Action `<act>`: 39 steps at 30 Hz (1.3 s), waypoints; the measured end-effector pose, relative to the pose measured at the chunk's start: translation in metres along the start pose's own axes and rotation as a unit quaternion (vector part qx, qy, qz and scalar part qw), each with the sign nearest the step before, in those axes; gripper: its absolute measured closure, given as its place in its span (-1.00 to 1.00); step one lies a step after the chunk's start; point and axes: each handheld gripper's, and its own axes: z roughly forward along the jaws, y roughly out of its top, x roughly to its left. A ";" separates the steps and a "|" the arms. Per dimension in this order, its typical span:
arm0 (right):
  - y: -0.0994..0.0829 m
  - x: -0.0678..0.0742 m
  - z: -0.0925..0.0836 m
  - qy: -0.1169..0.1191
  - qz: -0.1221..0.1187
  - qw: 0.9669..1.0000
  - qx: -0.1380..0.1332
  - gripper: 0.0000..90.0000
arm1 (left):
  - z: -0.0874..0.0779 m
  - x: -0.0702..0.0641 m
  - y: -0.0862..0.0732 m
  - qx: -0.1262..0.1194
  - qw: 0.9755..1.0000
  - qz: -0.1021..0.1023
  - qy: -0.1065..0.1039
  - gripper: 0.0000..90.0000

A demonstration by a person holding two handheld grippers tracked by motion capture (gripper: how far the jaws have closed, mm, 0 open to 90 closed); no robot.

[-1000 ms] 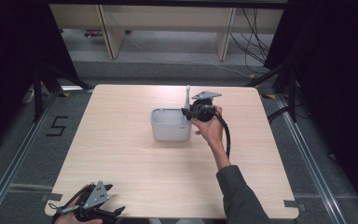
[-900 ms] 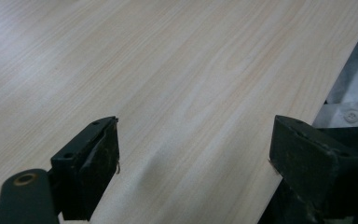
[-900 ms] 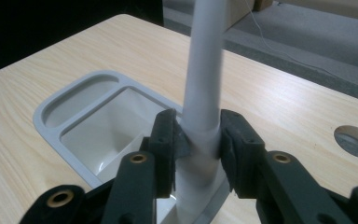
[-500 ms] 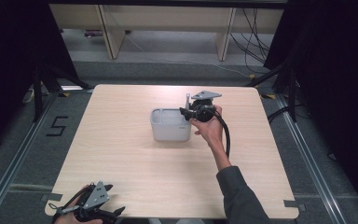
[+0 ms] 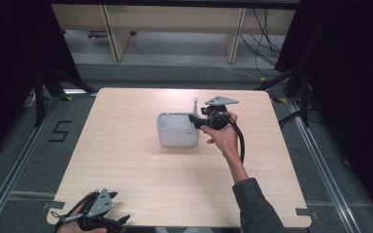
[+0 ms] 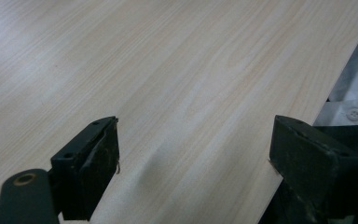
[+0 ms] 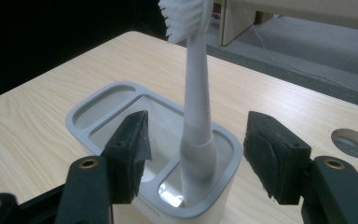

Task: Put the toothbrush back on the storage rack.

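White plastic toothbrush [image 7: 197, 116] standing upright in grey compartmented plastic holder [image 7: 121, 100], right tongs [image 7: 193, 149] just opening around it, seemingly not touching, left tongs [image 6: 193, 154] resting wide over pale wooden tabletop [image 6: 168, 70]

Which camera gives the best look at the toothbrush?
The right gripper view: the toothbrush stands close up in the holder, bristles on top. The high view shows it small, as a thin upright stick.

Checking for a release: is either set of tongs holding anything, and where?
Nothing. The right tongs have just opened around the toothbrush standing in its holder; the left tongs are open.
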 end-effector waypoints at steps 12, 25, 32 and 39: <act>-0.003 0.005 -0.013 0.007 0.001 1.000 -0.007 -0.19 | 0.000 0.000 0.000 0.000 1.000 -0.003 -0.002 -0.65; -0.012 0.011 -0.027 0.004 0.014 1.000 -0.019 -0.29 | 0.000 -0.001 -0.001 -0.002 1.000 -0.005 -0.005 -0.65; -0.016 0.012 -0.030 0.013 0.007 1.000 -0.019 -0.31 | 0.000 -0.001 -0.001 -0.001 1.000 -0.003 -0.007 -0.65; -0.019 0.012 -0.036 0.009 0.007 1.000 -0.020 -0.32 | 0.000 -0.002 -0.001 -0.005 1.000 -0.016 -0.008 -0.65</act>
